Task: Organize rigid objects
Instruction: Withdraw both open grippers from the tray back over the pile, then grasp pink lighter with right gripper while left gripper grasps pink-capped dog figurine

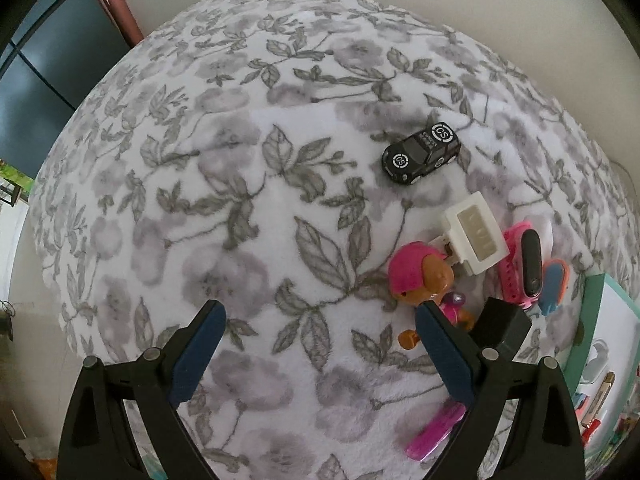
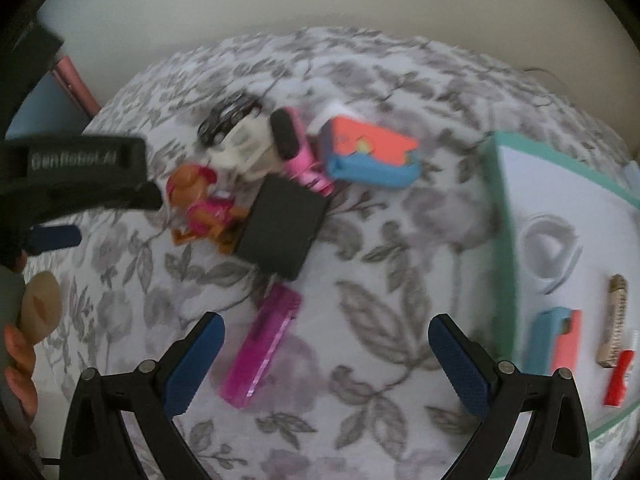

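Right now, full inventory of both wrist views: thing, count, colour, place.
Toy car: 1, black with white CS roundels, far from the pile, standing apart.
Plug adapter: 1, white, middle of the pile.
Dog figure: 1, brown with pink cap, left of the black box.
Black box: 1, black, near edge of the pile.
Wristband: 1, pink strap with black face, right of the adapter.
Foam block: 1, coral over blue, right end of the pile.
Pink case: 1, translucent magenta, alone, nearest the right gripper.
Tray: 1, teal rim, white inside, holding small items, far right.
Blanket: 1, white and grey floral, under everything.
Left gripper: open, empty.
Right gripper: open, empty.
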Action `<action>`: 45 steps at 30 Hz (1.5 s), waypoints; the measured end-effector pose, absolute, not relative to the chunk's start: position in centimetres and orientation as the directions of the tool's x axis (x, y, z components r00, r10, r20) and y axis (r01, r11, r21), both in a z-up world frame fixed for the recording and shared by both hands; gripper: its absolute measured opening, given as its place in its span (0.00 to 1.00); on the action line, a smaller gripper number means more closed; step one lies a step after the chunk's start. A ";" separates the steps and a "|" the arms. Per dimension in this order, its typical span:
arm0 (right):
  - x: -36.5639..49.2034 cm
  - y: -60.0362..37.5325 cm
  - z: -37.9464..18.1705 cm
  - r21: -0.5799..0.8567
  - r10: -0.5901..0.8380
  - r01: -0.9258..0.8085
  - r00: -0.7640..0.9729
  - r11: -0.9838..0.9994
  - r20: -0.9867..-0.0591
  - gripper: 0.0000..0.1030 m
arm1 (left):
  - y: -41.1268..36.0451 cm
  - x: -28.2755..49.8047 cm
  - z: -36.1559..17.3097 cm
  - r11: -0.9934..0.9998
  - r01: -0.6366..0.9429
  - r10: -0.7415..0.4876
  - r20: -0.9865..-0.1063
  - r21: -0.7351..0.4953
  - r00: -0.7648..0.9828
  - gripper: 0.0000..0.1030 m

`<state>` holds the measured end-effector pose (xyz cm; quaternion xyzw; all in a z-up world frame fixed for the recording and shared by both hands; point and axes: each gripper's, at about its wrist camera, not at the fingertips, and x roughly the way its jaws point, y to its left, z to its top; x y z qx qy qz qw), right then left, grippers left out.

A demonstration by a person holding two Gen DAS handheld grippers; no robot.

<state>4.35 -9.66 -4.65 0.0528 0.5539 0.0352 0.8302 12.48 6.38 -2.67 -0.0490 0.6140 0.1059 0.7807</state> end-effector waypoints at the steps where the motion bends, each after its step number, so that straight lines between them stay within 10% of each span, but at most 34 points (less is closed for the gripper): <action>1: 4.3 -9.4 -4.9 0.127 0.120 -0.005 0.379 0.992 -0.917 1.00 | 6.4 12.5 -2.7 0.973 -0.226 0.105 -0.969 0.052 0.226 0.93; 31: 3.8 -11.6 -6.4 -0.013 -0.016 0.010 0.363 1.000 -0.931 0.84 | 5.1 14.2 -5.7 0.967 -0.236 -0.053 -0.980 -0.098 0.191 0.93; 45: 4.2 -13.6 -5.8 -0.006 -0.019 0.035 0.371 0.999 -0.928 0.47 | 2.2 15.5 -7.4 0.974 -0.209 -0.048 -0.979 -0.091 0.200 0.90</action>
